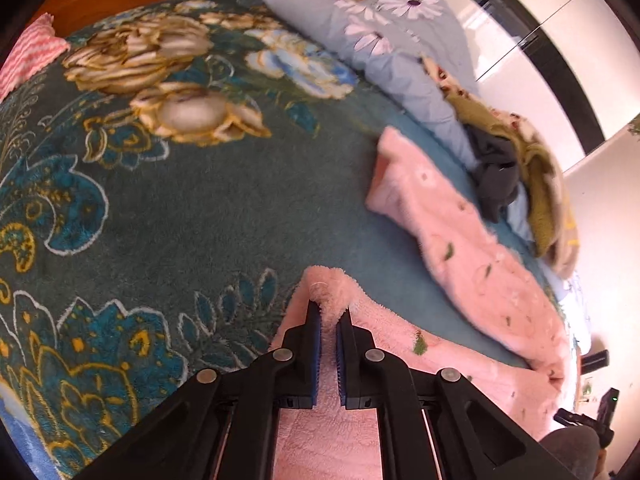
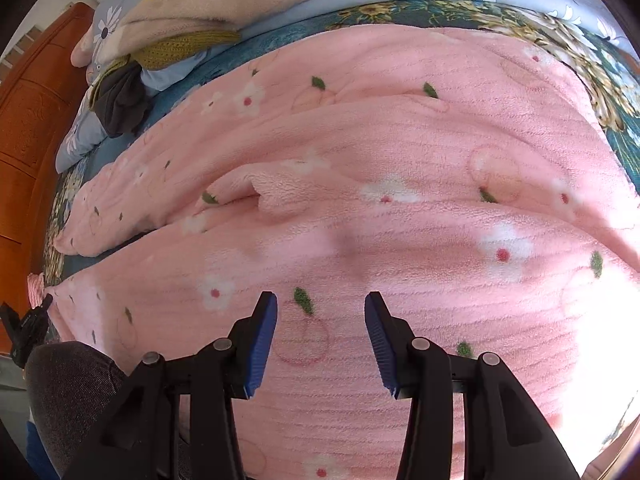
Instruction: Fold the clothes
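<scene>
Pink fleece pyjama trousers (image 2: 360,152) with white flowers and green leaves lie spread on the bed. In the left wrist view their two legs show, one leg (image 1: 452,232) lying across the bed. My left gripper (image 1: 329,312) is shut on the end of the nearer leg (image 1: 324,284) and holds it just above the bedspread. My right gripper (image 2: 321,304) is open and empty, hovering close over the wide part of the trousers. The left gripper also shows at the far left of the right wrist view (image 2: 28,320).
The bed has a dark teal floral bedspread (image 1: 180,200). A blue daisy quilt (image 1: 384,40), a dark grey garment (image 1: 494,172), and an olive and beige garment (image 1: 536,160) are piled along the far side. A wooden headboard (image 2: 28,140) stands at left. A pink zigzag cloth (image 1: 28,56) lies at the corner.
</scene>
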### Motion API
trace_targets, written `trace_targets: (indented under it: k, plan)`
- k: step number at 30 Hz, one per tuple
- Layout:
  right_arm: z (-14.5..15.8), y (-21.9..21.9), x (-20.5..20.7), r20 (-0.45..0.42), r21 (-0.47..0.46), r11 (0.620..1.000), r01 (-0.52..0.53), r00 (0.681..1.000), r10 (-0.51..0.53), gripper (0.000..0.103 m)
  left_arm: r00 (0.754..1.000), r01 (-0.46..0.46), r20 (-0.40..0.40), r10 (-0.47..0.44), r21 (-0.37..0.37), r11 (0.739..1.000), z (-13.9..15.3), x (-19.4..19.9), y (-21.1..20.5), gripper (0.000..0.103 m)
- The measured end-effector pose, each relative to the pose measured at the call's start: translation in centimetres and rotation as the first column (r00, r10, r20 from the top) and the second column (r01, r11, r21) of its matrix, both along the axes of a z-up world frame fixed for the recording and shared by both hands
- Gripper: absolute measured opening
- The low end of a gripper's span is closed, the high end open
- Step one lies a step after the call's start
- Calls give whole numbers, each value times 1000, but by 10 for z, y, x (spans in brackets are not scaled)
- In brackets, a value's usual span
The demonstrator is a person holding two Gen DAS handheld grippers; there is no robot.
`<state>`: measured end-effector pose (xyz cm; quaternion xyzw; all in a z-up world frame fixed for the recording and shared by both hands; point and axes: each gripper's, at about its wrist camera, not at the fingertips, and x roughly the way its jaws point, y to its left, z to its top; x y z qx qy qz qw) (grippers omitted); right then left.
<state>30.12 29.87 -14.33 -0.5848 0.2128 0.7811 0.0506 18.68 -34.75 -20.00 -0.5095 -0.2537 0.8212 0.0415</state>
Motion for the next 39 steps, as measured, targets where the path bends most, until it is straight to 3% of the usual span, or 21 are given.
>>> trace_targets:
  k: [5,7,8,10,13,18,20,23,28,31,35,39]
  plan:
    - [3,14,9,-15,-14,999,37,999,-37,47,997,-62,45,59,70,996,-3,0,0,13]
    - [4,21,13,-24,-21,998,54,998,-54,47,997,-57,50,52,100,993,10,9,-4,36]
    - [4,25,14,-26,-33,997,66,997,-67,47,998,-59,43,54,109,992,19,16,-6,42]
    - [5,34,19,-34,-50,995,87,995,-89,47,996,-79,-30,83,120,990,41,39,-14,58]
    - [6,47,27,-45,-73,991,115,992,-118,47,981,-181,-62,185,74,981,52,80,-30,65]
    - [14,77,48,-51,-44,990,137,989,-139,47,953,-302,38,300,89,949,17,128,-43,63]
    - [18,96,63,-50,-32,986,166,985,-168,47,950,-312,32,310,108,944,9,138,-38,63]
    - [25,133,94,-73,-14,964,266,961,-267,47,956,-293,0,295,116,949,3,142,-22,48]
    - [29,196,158,-107,-15,880,475,874,-474,47,944,-328,-4,330,100,939,0,140,-12,22]
    - [16,219,192,-81,-60,816,575,812,-578,47,936,-349,-6,351,91,933,-3,139,-5,13]
    - [-7,233,225,-36,-155,739,655,744,-667,47,923,-383,-3,384,81,920,-5,138,-1,9]
    - [-22,235,237,-28,-302,675,673,702,-712,47,905,-426,18,426,83,901,-3,137,-6,9]
